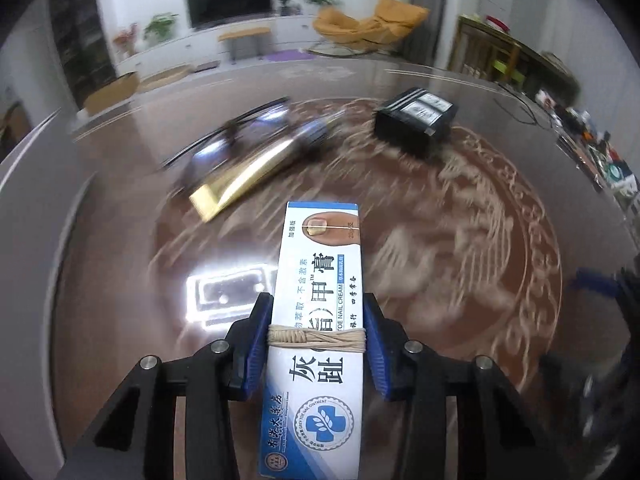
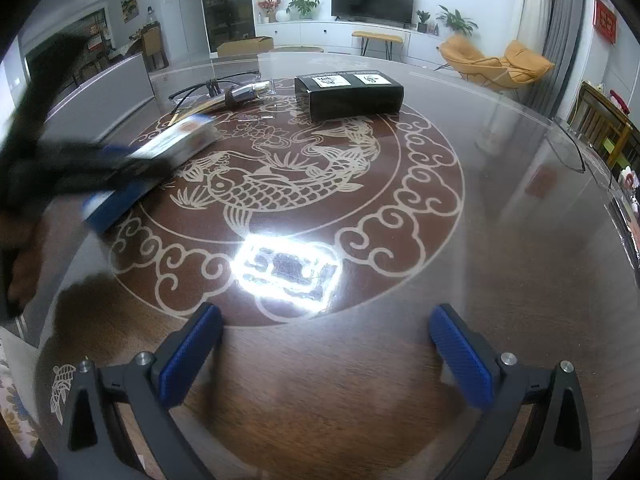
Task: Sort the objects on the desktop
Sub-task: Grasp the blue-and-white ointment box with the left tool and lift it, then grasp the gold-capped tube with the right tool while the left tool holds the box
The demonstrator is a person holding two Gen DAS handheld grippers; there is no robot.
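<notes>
My left gripper (image 1: 316,320) is shut on a long white-and-blue nail cream box (image 1: 320,264), its blue pads pressing both long sides above the table. The right wrist view shows that box (image 2: 176,140) and the left gripper (image 2: 80,168) as a blur at the left. Beyond the box lie a gold tube (image 1: 244,176), a pair of black-framed glasses (image 1: 224,136) and a black box (image 1: 416,120) with white labels. The right wrist view has the black box (image 2: 348,92) and the glasses (image 2: 192,90) at the far side. My right gripper (image 2: 326,332) stands open over the near table, nothing between its fingers.
The round glass-topped table (image 2: 520,240) carries a fish and cloud pattern and a bright lamp reflection (image 2: 286,270). A thin black cable (image 2: 568,148) runs near its right rim. Wooden chairs (image 2: 604,124) stand to the right, and a person's hand (image 2: 20,248) shows at the left edge.
</notes>
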